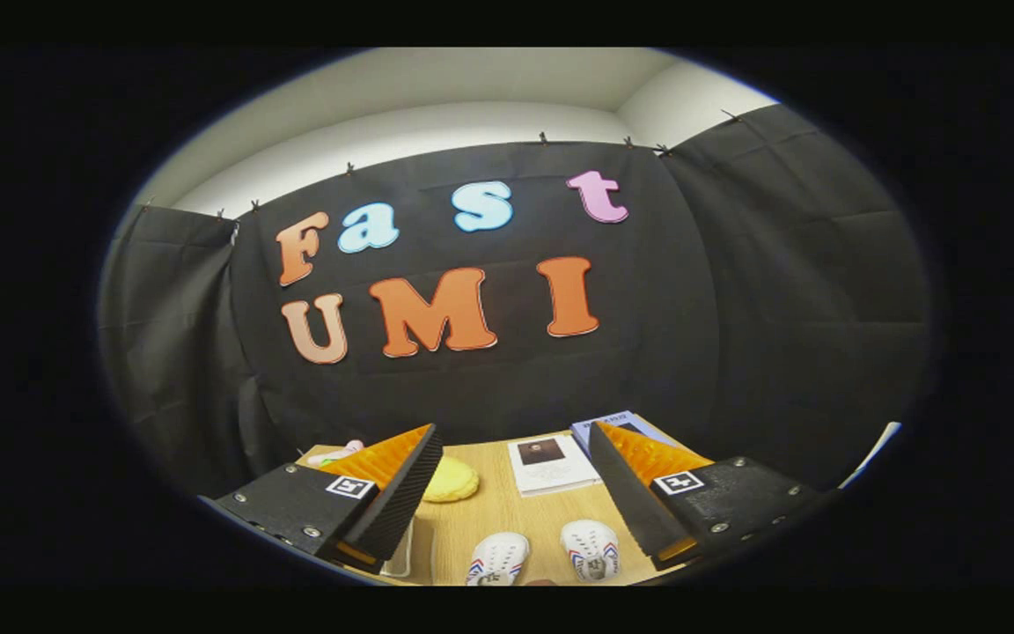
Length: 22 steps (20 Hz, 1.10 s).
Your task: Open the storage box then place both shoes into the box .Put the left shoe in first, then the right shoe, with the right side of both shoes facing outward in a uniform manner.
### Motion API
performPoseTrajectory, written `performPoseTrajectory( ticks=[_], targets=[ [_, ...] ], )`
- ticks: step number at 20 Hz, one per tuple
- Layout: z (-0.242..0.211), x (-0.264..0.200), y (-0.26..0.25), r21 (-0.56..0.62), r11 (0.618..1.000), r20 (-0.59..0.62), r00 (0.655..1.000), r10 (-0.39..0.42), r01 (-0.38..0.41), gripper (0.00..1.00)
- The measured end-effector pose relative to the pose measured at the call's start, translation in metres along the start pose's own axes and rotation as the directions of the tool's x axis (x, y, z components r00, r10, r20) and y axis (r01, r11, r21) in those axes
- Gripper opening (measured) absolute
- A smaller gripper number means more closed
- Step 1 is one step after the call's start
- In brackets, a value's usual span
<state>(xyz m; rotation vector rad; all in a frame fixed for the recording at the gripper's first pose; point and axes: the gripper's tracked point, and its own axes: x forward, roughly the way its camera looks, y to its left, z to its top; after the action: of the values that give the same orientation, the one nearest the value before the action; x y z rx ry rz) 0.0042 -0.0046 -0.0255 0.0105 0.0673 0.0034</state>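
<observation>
Gripper (511, 493): we saw its fingers wide apart, holding nothing.
Shoes (544, 556): side by side on the tabletop (489, 515), between the fingers.
Risk: we judged the left and right shoes easily confused, which would spoil the order.

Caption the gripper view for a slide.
Open hand-held gripper above a table, two shoes between its fingers.

wooden table (507, 515) | two shoes (498, 559) | booklets (551, 464) | yellow pad (450, 480)

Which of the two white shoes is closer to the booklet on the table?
The right-hand white shoe, directly below the white booklet; the other white shoe lies further left. The gripper jaws are open.
</observation>
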Motion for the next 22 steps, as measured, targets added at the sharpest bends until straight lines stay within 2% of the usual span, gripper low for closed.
performPoseTrajectory(
  ticks=[5, 8, 15, 19, 22],
  targets=[
    [-0.03, 0.009, 0.01, 0.052, 0.997, -0.076, 0.995, 0.063, -0.059, 0.99],
    [-0.051, 0.011, 0.025, 0.117, 0.984, -0.116, 0.982, 0.15, -0.136, 0.99],
    [-0.12, 0.022, 0.053, 0.288, 0.933, -0.256, 0.921, 0.293, -0.217, 0.98],
    [-0.147, 0.027, 0.058, 0.303, 0.929, -0.31, 0.9, 0.306, -0.212, 0.98],
    [-0.159, 0.025, 0.075, 0.359, 0.898, -0.323, 0.87, 0.374, -0.253, 0.98]
  ],
)
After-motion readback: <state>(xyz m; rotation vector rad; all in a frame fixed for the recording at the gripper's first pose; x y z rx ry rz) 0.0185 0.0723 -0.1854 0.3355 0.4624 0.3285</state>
